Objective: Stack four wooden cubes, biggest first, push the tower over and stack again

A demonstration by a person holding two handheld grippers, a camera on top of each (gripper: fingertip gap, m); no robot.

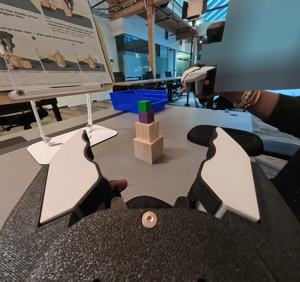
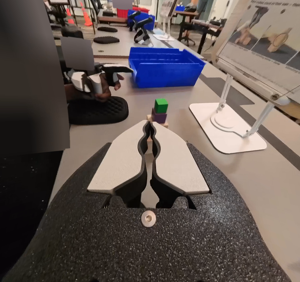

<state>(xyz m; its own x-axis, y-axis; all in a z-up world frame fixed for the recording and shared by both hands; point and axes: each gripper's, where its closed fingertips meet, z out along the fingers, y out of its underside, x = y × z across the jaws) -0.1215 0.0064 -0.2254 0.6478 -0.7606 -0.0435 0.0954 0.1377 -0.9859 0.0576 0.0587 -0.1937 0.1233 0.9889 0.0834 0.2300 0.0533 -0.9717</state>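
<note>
A tower of four cubes stands on a grey table [image 1: 203, 120]: a large pale wooden cube [image 1: 148, 149] at the bottom, a smaller wooden cube [image 1: 146, 130] on it, then a purple cube [image 1: 146, 116], then a green cube [image 1: 144, 105] on top. The left gripper [image 1: 149, 138] faces the tower from the near side with its jaws spread wide, gripping nothing; the tower stands beyond its fingertips, clear of both. The right gripper [image 2: 150, 124] is raised near the tower, its tips closed together on nothing, hiding the lower cubes. Behind the tower sits a blue plastic bin [image 1: 129, 102]. Beside the tower are a white stand [image 1: 100, 133] carrying an instruction sheet [image 1: 48, 35] and a black mesh pad [image 1: 203, 133].
</note>
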